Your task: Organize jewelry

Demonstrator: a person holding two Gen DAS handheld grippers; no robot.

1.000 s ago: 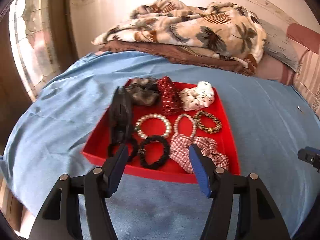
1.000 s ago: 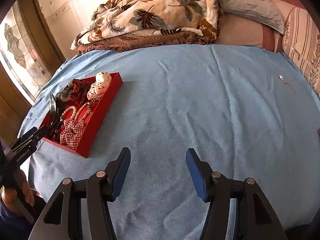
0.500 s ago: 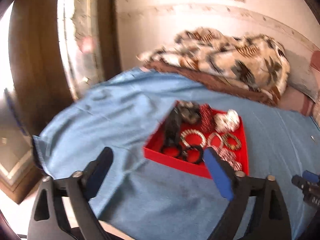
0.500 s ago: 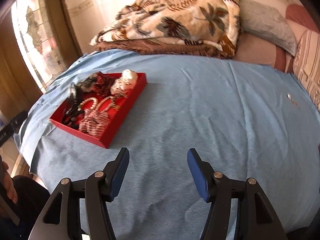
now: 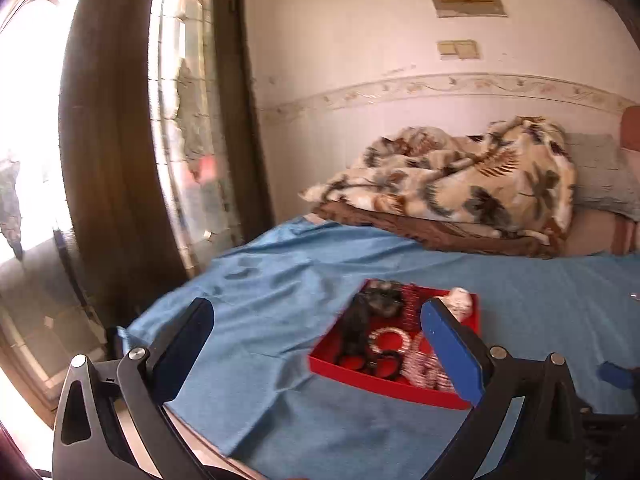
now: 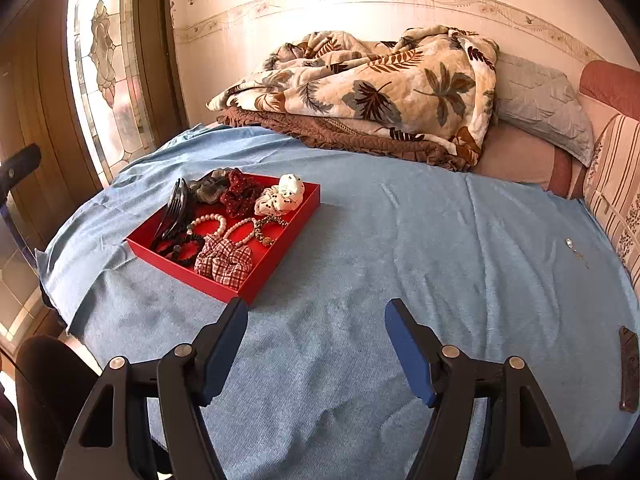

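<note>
A: Left wrist view?
B: The left gripper (image 5: 316, 334) points a little downward over the blue sheet (image 5: 280, 300), jaws opening wide with nothing between them. The red tray (image 5: 384, 386) of jewelry sits lower right, partly behind the right-hand finger.

A: Right wrist view?
B: The right gripper (image 6: 316, 338) tilts down at the bed, jaws opening, nothing held. The tray (image 6: 276, 260) lies left of centre, holding the checked scrunchie (image 6: 224, 260) and pearl bracelet (image 6: 208, 222).

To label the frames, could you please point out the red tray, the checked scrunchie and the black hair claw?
Red tray (image 6: 276, 264): right wrist view, on its right wall.
Checked scrunchie (image 6: 224, 262): right wrist view, on its middle folds.
Black hair claw (image 6: 174, 210): right wrist view, on its teeth.
</note>
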